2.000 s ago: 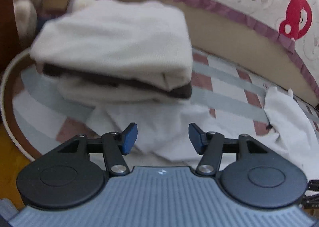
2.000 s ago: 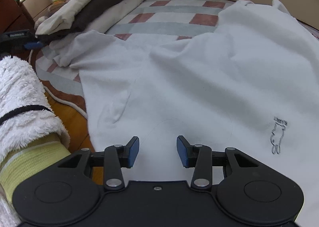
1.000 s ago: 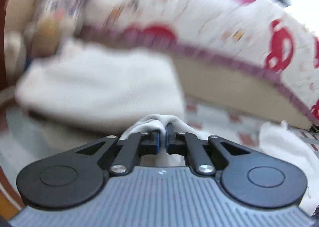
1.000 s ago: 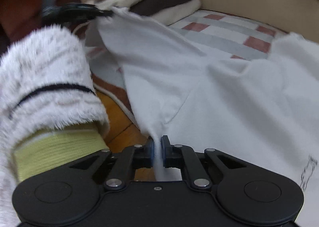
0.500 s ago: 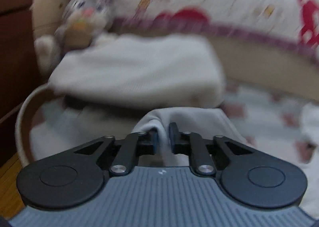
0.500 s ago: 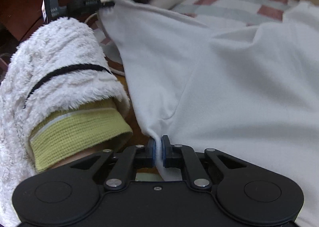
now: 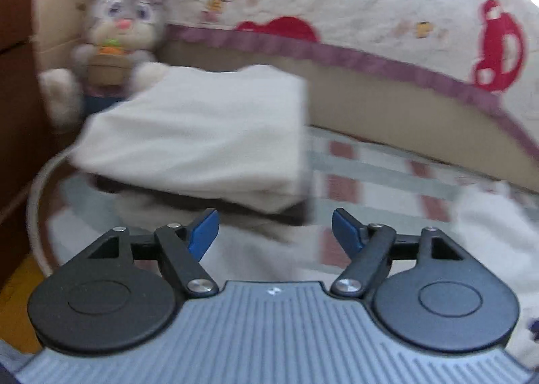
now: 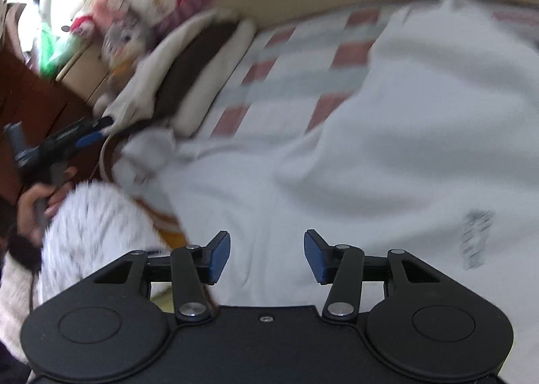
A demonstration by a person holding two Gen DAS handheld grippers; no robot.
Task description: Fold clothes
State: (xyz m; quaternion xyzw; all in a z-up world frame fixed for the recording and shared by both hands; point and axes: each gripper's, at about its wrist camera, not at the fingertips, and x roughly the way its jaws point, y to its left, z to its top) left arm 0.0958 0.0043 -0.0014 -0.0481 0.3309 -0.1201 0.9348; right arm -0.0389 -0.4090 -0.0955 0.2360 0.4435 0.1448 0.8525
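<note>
Both grippers gaping wide, gripping nothing. Left gripper (image 7: 273, 228) hovering low over the checked mat (image 7: 380, 175), a rumpled edge of the white shirt (image 8: 387, 161) just beyond its blue pads, not between them. Right gripper (image 8: 267, 257) above the shirt's broad spread, cloth lying under and ahead of the jaws. Folded stack (image 7: 202, 134) behind, plush rabbit (image 7: 123, 33) at the back.

White garment (image 8: 387, 165): plain, with a small dark line drawing on it. Rug (image 8: 293, 81) beyond the garment: white ground, checked with dusty-red squares and grey-blue bands. Folded stack (image 7: 202, 138) on the rug: cream layers around one dark brown layer. Plush rabbit (image 7: 124, 43) behind the stack: grey, pink nose, orange carrot. Tool pads (image 8: 219, 257): blue on black arms.
</note>
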